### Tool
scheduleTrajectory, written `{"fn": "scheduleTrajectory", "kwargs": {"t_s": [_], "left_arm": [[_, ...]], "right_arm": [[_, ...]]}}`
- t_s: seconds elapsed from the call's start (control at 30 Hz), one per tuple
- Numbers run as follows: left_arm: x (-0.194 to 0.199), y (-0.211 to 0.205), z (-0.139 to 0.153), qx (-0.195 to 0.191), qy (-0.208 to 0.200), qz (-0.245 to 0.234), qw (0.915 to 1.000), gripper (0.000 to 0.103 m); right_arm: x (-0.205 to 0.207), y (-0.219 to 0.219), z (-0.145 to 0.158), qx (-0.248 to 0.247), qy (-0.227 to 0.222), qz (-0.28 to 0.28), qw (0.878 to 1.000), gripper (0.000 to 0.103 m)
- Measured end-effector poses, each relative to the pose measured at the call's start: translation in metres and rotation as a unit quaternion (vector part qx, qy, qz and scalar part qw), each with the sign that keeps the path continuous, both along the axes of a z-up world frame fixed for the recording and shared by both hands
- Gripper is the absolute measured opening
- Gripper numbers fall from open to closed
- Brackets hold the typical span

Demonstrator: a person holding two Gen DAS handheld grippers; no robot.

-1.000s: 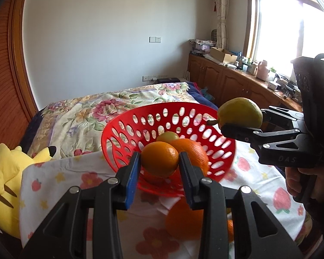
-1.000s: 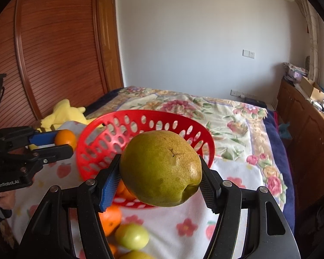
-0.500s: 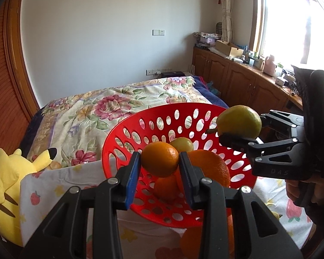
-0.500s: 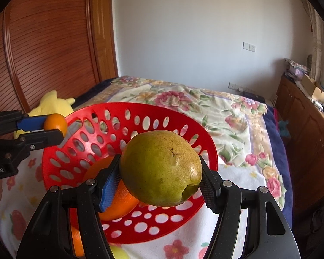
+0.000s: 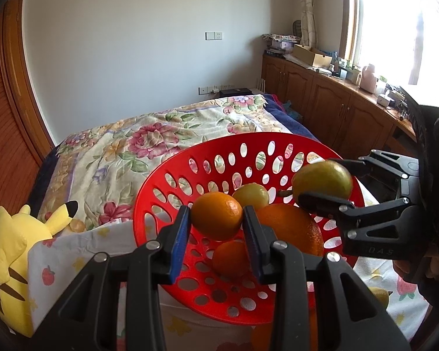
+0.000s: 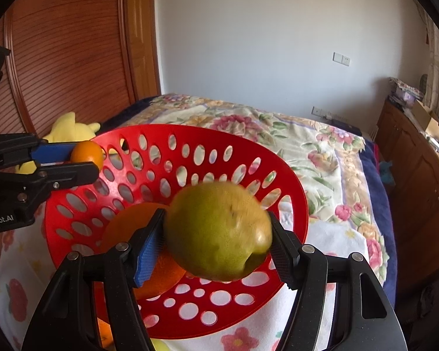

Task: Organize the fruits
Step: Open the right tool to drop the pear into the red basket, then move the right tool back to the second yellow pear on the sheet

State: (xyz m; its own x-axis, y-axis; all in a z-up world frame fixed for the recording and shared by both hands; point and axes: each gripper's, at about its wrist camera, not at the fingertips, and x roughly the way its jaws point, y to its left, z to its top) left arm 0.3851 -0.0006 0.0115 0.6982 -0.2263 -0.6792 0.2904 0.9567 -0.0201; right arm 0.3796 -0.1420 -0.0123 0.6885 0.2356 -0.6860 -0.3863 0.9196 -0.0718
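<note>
A red perforated basket point(image 5: 278, 146) point(image 6: 190, 134) stands on a fruit-print cloth. My left gripper point(image 5: 216, 219) is shut on a small orange point(image 5: 216, 215), held over the basket's near rim; it also shows in the right wrist view point(image 6: 86, 152). My right gripper point(image 6: 216, 234) holds a green pear point(image 6: 219, 231) over the basket; the pear is blurred and the jaws look slightly apart from it. The pear also shows in the left wrist view point(image 5: 322, 182). Inside the basket lie a large orange point(image 5: 292, 228), a small orange point(image 5: 229, 259) and a yellow-green fruit point(image 5: 253, 196).
A yellow plush toy point(image 5: 11, 242) sits at the left of the cloth. More fruit lies on the cloth near the basket, including a yellowish one point(image 5: 379, 295). A flowered bed point(image 5: 161, 134) lies behind, with wooden cabinets point(image 5: 336, 108) at the right.
Both grippers have moved forward over the basket with their fruit. The pear has shifted and blurred in the right gripper, whose jaws appear to have widened.
</note>
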Motion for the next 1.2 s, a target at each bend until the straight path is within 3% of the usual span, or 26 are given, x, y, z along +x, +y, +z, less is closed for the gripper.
{"fn": "scheduleTrajectory", "kwargs": {"t_s": [0.33,0.87,0.93,1.2], "left_arm": [[0.015,-0.006,-0.001,0.01,0.016,-0.006,0.9998,0.035],[0.024,-0.016,0.006,0.019,0.013,-0.004,0.9997,0.039],[0.02,-0.015,0.009,0.017,0.01,-0.002,0.9998,0.043],[-0.019,-0.003,0.02,-0.004,-0.007,0.0,1.0,0.047]], "right_arm": [[-0.008,-0.004,0.014,0.014,-0.021,-0.002,1.0,0.066],[-0.041,-0.018,0.012,0.042,-0.021,-0.013,0.999,0.066],[-0.044,-0.02,0.012,0.045,-0.02,-0.015,0.999,0.066],[-0.07,-0.025,0.016,0.051,-0.025,-0.023,0.998,0.066]]}}
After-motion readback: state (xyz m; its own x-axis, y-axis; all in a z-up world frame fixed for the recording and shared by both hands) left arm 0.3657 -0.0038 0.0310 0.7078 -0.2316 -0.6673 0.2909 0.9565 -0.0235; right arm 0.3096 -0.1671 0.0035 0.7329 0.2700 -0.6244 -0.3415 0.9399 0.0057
